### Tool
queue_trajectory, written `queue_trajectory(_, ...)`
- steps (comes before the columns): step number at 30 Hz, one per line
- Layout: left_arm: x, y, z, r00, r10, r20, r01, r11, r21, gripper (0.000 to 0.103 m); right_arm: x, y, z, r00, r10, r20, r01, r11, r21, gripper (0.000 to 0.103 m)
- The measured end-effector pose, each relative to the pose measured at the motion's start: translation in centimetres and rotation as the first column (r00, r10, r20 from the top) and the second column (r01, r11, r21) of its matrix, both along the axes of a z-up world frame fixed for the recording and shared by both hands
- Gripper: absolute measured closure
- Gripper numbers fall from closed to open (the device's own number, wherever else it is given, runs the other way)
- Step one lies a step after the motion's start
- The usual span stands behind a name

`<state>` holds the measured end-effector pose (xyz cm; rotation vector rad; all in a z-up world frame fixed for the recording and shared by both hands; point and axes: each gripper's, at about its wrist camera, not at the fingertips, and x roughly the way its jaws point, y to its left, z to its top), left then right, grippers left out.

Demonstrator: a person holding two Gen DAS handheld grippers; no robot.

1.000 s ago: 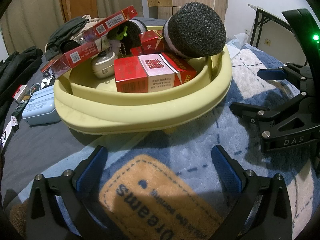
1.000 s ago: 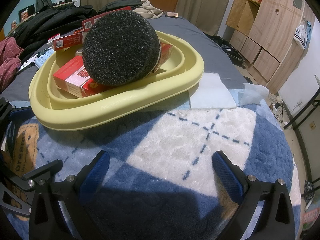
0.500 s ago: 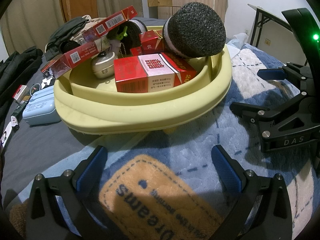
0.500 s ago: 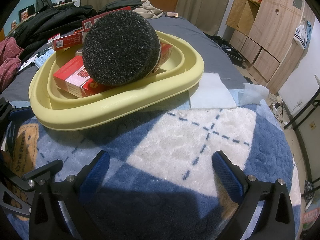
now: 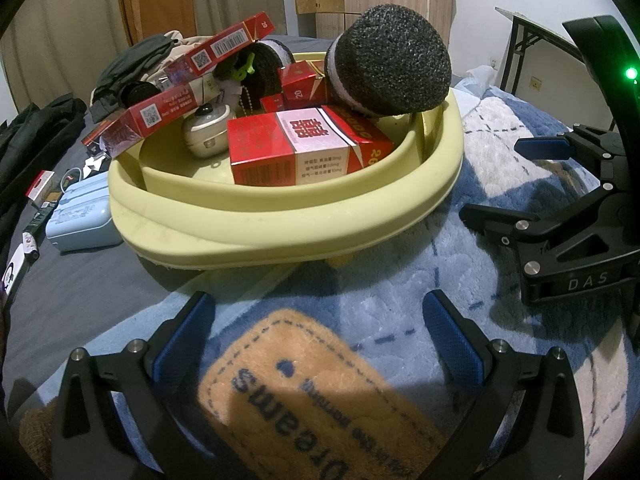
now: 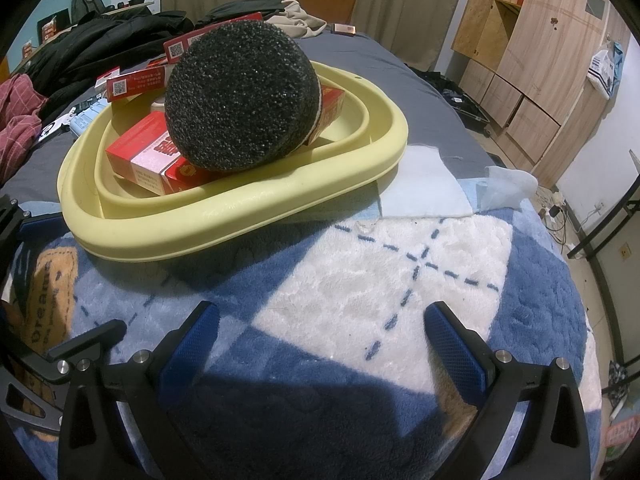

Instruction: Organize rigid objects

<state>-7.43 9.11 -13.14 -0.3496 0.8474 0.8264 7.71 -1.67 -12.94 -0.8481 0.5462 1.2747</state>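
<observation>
A pale yellow basin [image 5: 288,224] sits on the bed and also shows in the right wrist view [image 6: 240,216]. It holds a red box [image 5: 296,148], a black foam cylinder [image 5: 388,60], two long red cartons [image 5: 148,120], a small cream gadget [image 5: 208,128] and other items. The foam cylinder [image 6: 244,96] rests on the red box [image 6: 152,156]. My left gripper [image 5: 318,336] is open and empty, low over the blue blanket in front of the basin. My right gripper [image 6: 320,336] is open and empty, to the basin's right; it shows from the side in the left wrist view [image 5: 560,184].
A blue and white blanket [image 6: 380,288] with an orange patch [image 5: 304,392] covers the near bed. A light blue case [image 5: 80,216] and small items lie left of the basin. Dark clothes [image 6: 100,48] pile at the back. A white cloth [image 6: 420,184] lies right of the basin.
</observation>
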Motion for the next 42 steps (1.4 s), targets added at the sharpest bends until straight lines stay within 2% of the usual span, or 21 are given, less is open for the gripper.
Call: queue_trajectory(42, 0.01, -0.4, -0.06, 1.0, -0.001, -0.002, 0.001, 1.0, 0.007, 0.0, 0.01, -0.01, 0.0, 1.0, 0.0, 0.001, 0.0, 1.0, 0.0, 0.0)
